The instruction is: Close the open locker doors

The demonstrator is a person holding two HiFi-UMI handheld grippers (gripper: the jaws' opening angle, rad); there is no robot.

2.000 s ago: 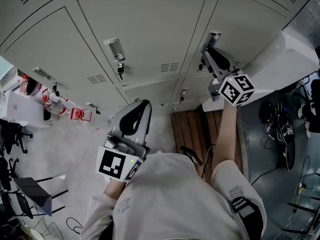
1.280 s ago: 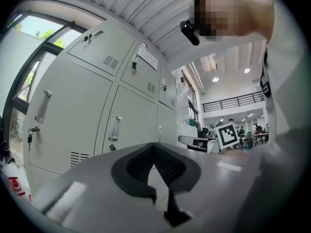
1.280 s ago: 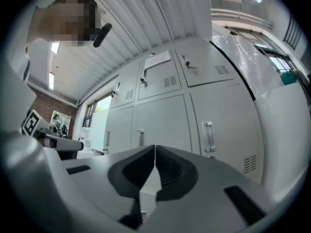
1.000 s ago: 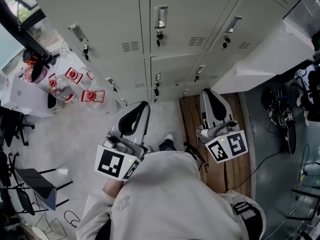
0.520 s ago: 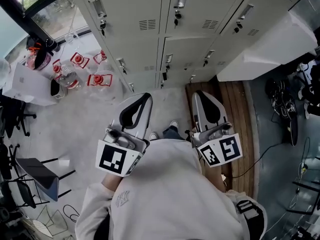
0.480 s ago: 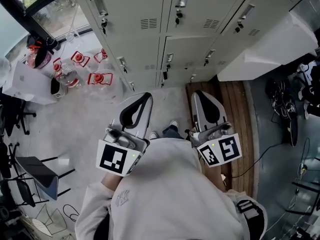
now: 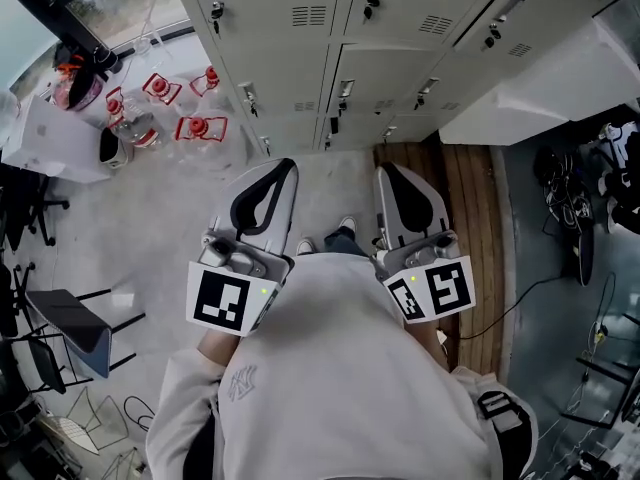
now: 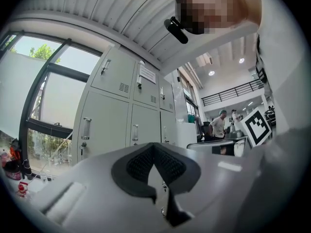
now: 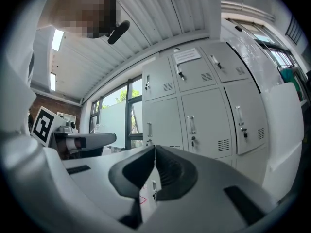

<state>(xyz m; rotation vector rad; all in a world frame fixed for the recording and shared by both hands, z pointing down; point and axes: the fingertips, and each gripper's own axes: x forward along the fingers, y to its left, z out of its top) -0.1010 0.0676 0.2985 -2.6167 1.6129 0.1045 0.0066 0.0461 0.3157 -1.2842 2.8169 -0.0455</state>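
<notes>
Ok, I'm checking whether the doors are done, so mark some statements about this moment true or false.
1. On the left gripper and the right gripper, jaws are together, nothing held. True.
2. The right gripper touches a locker handle. False: it is well apart from the lockers.
3. Red-capped bottles stand left of the lockers. True.
4. A locker door in the head view hangs open. False: all seen there are shut.
</notes>
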